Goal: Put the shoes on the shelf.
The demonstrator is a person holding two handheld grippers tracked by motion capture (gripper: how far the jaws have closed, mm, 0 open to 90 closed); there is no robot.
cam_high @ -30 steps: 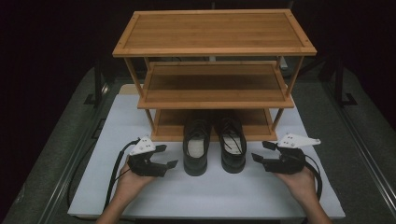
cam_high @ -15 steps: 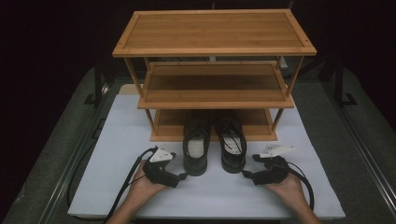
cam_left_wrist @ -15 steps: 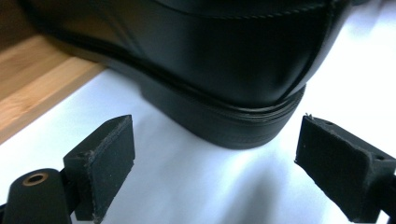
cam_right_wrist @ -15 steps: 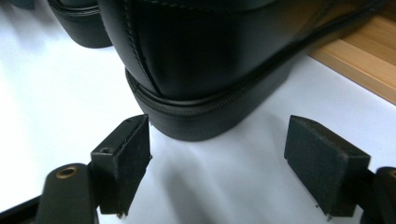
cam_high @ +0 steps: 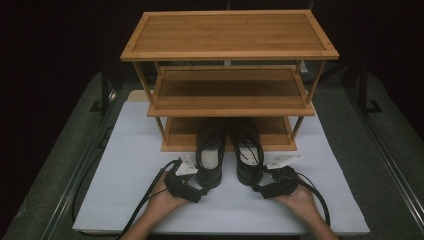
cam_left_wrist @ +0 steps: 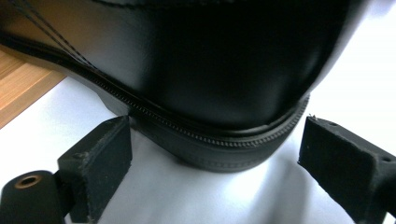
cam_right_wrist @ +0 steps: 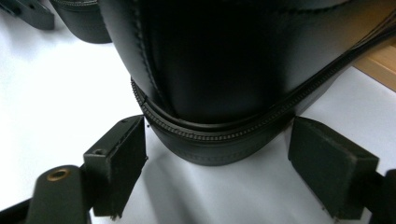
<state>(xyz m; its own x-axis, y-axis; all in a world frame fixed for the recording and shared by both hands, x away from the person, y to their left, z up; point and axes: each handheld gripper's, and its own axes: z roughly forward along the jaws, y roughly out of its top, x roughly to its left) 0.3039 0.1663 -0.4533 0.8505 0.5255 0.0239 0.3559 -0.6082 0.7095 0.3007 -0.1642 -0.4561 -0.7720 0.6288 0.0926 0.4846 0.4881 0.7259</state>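
Shoes on the white mat, heels toward you, toes reaching onto the lowest tier of the wooden rack (cam_high: 230,32) at 12 o'clock. The left shoe (cam_high: 210,155) and the right shoe (cam_high: 248,152) stand side by side, just apart, each with its long axis running from 6 to 12 o'clock.

Your left claw (cam_high: 196,192) sits at the heel of the left shoe, at about 7 o'clock from it. Your right claw (cam_high: 261,190) sits at the heel of the right shoe, at about 5 o'clock. Each hand is nearest its own shoe.

In the left gripper view the jaws stand wide apart, one on either side of the heel (cam_left_wrist: 233,154), holding nothing. The right gripper view shows the same: jaws spread, flanking the heel (cam_right_wrist: 215,149) without closing on it.

The decisive relation is that each heel lies straight ahead of its claw, between the pads but apparently not yet deep enough for a firm bite. You would likely need to advance along the shoe's long axis toward 12 o'clock before you close.

The counter (cam_high: 60,165) carries the mat (cam_high: 125,150) and rack.
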